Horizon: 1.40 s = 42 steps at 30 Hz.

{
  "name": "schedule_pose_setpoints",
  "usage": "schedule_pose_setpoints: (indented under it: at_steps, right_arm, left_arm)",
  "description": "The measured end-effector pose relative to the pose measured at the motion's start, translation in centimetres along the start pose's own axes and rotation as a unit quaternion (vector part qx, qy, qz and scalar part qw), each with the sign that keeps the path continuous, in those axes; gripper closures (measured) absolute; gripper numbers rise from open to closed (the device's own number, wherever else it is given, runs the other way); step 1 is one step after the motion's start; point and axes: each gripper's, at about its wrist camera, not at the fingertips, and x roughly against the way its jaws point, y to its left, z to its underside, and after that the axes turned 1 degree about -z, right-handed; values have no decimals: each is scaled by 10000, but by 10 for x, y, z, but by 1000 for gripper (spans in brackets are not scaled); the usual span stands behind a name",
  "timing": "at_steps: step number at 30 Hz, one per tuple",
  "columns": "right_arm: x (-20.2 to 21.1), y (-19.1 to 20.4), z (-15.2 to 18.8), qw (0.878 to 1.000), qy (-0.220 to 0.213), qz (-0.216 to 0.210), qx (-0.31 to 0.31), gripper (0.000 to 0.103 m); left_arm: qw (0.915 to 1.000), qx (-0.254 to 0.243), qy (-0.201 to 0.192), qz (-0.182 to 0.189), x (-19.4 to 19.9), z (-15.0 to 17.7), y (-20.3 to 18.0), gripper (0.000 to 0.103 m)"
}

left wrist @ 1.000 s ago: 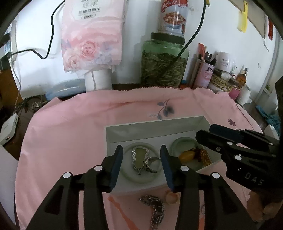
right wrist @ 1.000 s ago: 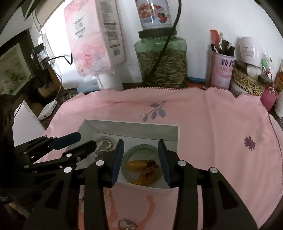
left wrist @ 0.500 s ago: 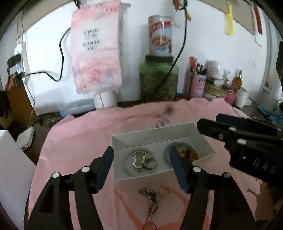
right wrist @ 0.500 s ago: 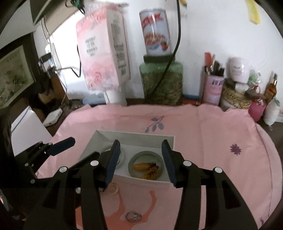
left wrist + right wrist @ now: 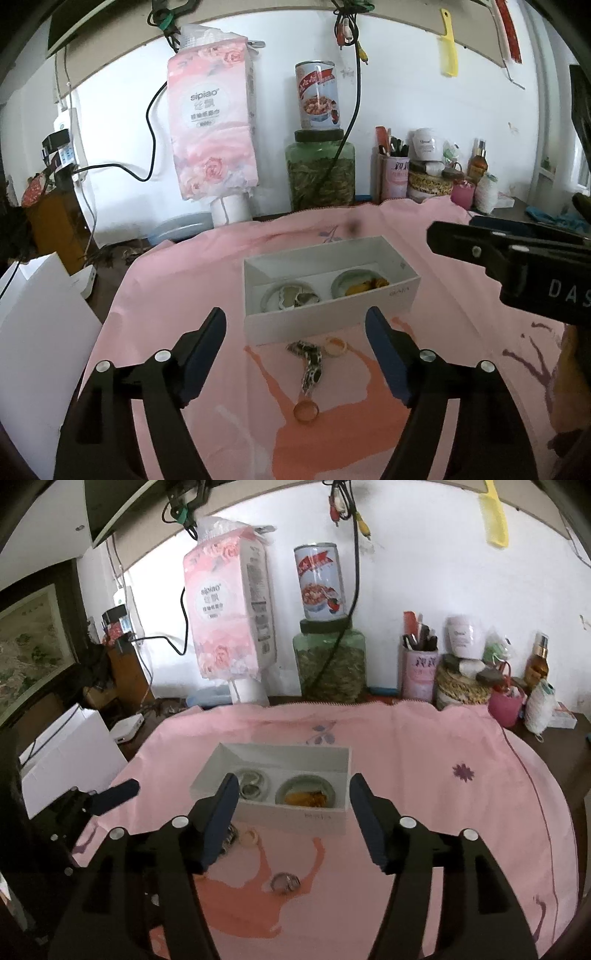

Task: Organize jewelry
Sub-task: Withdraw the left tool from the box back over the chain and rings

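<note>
Both grippers are hanging above the near edge of the pink embroidered cloth [image 5: 192,280] covering the bench, and neither is carrying anything. The left gripper [image 5: 295,350] is standing wide apart with only cloth and loose jewellery showing between its blue-padded jaws, which have just been opening. The right gripper [image 5: 290,814] is also parted and empty, its jaws likewise having just been opening.

The white rectangular cardboard box [image 5: 325,317] is sitting at the centre of both views, with two pale green round dishes inside: the left dish [image 5: 271,295] is holding silver pieces, the right dish [image 5: 341,282] amber-orange ones.

The step in hand looks like the pause between placements. Still lying on the cloth just below the box are a patterned silver chain [image 5: 310,362], a pale cream ring [image 5: 335,346] and a clear orange ring [image 5: 306,410]; a silver ring [image 5: 285,882] is showing low in the right view. The next move probably calls for lowering one gripper over a loose piece, closing narrowly on it.
</note>
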Motion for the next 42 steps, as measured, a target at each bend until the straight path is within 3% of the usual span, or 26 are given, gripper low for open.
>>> schedule_pose_setpoints:
  at_steps: [5, 9, 15, 23, 42]
  right_arm:
    - [-19, -9, 15, 9997, 226, 19, -115, 42]
    - [-41, -20, 33, 9973, 652, 9, -334, 31]
    - [-62, -21, 47, 9934, 1082, -41, -392, 31]
    - [-62, -14, 50, 9931, 1139, -110, -274, 31]
    - [-55, 4, 59, 9941, 1076, -17, 153, 31]
  left_arm:
    - [9996, -13, 219, -153, -18, 13, 4, 21]
    - [9979, 3, 628, -124, -37, 20, 8, 20]
    - [9961, 67, 873, -63, -46, 25, 11, 18]
    - [9942, 181, 1054, -56, -53, 27, 15, 15]
    - [9946, 208, 955, -351, -53, 24, 23, 14]
